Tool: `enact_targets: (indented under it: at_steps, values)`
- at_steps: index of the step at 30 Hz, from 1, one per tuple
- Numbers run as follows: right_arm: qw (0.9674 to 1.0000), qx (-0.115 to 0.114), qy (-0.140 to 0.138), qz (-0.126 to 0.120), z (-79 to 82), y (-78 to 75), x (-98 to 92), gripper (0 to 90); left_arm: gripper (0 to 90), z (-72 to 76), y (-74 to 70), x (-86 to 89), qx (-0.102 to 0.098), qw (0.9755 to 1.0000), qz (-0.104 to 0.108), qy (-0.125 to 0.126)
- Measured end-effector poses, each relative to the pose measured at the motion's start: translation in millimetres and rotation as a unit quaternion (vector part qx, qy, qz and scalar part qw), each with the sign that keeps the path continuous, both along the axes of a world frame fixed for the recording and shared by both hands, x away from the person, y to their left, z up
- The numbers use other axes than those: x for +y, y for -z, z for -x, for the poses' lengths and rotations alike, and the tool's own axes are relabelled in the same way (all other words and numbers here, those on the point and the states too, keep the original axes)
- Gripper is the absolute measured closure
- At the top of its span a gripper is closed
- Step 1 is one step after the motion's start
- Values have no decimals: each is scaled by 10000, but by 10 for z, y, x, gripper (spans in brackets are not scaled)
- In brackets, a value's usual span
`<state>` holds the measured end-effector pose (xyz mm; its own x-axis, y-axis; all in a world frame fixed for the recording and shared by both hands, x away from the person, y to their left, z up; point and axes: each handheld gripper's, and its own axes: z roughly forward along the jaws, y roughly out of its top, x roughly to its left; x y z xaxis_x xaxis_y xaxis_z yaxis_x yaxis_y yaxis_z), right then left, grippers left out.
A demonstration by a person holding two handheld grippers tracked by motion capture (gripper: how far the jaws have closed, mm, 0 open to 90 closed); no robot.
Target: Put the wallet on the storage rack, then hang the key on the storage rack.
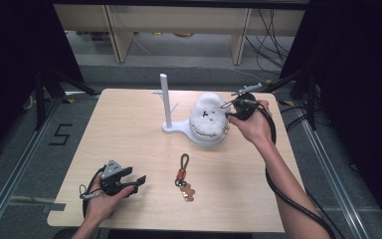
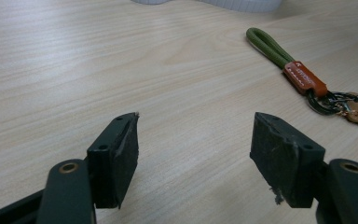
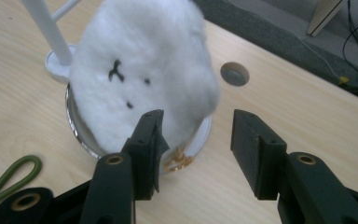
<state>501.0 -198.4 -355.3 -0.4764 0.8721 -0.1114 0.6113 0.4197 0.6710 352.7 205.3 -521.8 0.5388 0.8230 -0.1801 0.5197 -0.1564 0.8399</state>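
A white fluffy plush (image 1: pixel 208 117) with a small black face sits on a round, shiny-rimmed dish (image 1: pixel 206 141) at the far middle of the table. My right gripper (image 1: pixel 231 107) is at its right side. In the right gripper view the plush (image 3: pixel 140 70) rises behind the left jaw, and the gripper (image 3: pixel 198 135) stands open with bare table and the dish's rim (image 3: pixel 74 126) in the gap. My left gripper (image 1: pixel 134 181) rests near the front left, open (image 2: pixel 193 140) over bare wood. A keychain (image 1: pixel 182 174) with a green loop, orange tag and metal clasp (image 2: pixel 303 77) lies to its right.
A white peg stand (image 1: pixel 165 99) on a flat base stands just left of the plush, its post (image 3: pixel 46 32) close behind it. A round hole (image 3: pixel 234 73) is set in the wooden table (image 1: pixel 129 129) near the far right edge. Dark frames and cables flank the table.
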Motion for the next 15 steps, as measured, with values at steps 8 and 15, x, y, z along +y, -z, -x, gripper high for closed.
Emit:
enact_targets:
  at_steps: [8, 15]
  values:
    - [9991, 417, 30, -41, 176, 235, -98, 637, 314, -16, -42, -31, -26, 10000, 34, 38]
    - [9976, 689, -16, 95, 325, 410, -132, 718, 313, -33, -89, -71, -96, 9999, 19, 142]
